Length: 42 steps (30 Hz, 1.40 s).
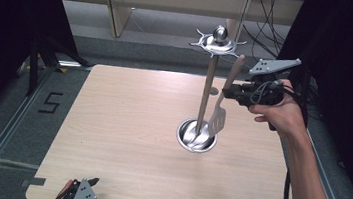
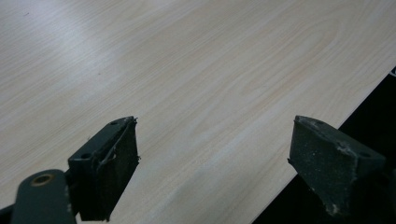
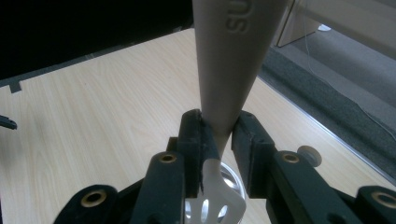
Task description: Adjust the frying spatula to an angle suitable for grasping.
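A metal utensil stand [image 1: 210, 73] rises from a round steel base [image 1: 186, 136] on the wooden table [image 1: 124, 139]; its top is a hooked disc with a ball [image 1: 218, 40]. My right gripper [image 1: 227, 92] is shut on a slotted spatula [image 1: 217, 118] with a beige handle [image 3: 231, 60], held upright just right of the pole, blade hanging above the base. In the right gripper view the black jaws clamp the handle's narrow end and the white slotted blade [image 3: 215, 203] shows below. My left gripper [image 1: 96, 193] rests at the table's near left edge, open over bare wood [image 2: 187, 84] with nothing between its pads [image 2: 116, 168].
Dark floor and metal rails [image 1: 5, 130] flank the table. Cables [image 1: 268, 24] and pale furniture panels [image 1: 119, 7] lie beyond the far edge. The person's right forearm [image 1: 306, 179] runs along the table's right side.
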### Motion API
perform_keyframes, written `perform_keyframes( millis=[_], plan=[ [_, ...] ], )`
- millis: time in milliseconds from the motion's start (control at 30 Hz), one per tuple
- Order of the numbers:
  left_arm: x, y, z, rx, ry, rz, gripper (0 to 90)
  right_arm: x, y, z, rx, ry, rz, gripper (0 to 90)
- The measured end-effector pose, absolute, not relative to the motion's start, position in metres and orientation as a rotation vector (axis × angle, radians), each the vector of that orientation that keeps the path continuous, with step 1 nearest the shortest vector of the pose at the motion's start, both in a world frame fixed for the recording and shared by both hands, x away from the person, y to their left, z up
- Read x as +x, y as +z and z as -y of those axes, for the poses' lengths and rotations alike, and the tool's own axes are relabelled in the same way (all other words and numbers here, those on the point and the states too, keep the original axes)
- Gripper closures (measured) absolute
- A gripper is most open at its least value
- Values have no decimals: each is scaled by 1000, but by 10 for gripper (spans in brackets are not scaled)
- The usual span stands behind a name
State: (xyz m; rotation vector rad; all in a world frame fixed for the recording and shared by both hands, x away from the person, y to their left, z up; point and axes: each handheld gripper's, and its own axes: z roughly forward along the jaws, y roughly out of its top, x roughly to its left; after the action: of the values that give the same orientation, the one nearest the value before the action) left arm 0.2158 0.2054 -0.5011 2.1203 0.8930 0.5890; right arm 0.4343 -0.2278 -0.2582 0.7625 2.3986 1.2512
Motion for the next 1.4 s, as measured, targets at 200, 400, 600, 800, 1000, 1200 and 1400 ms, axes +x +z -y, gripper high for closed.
perform_keyframes(
  millis=[200, 400, 600, 800, 1000, 1200, 1400],
  plan=[
    [216, -500, -206, 2127, 589, -875, 148, 429, -257, 230, 736, 1221, -2403, 723],
    [215, -501, -205, 2113, 566, -904, 148, 425, -256, 232, 721, 1253, -2397, 640],
    [215, -501, -205, 2122, 581, -893, 148, 418, -260, 236, 754, 1296, -2339, 544],
    [216, -501, -206, 2131, 584, -893, 148, 407, -264, 245, 777, 1290, -2321, 480],
    [216, -500, -206, 2119, 563, -909, 148, 395, -272, 252, 816, 1281, -2269, 453],
    [216, -501, -206, 2095, 572, -917, 148, 383, -286, 260, 812, 1247, -2247, 435],
    [217, -500, -208, 2138, 575, -906, 148, 374, -307, 265, 849, 1274, -2210, 421]
  ],
)
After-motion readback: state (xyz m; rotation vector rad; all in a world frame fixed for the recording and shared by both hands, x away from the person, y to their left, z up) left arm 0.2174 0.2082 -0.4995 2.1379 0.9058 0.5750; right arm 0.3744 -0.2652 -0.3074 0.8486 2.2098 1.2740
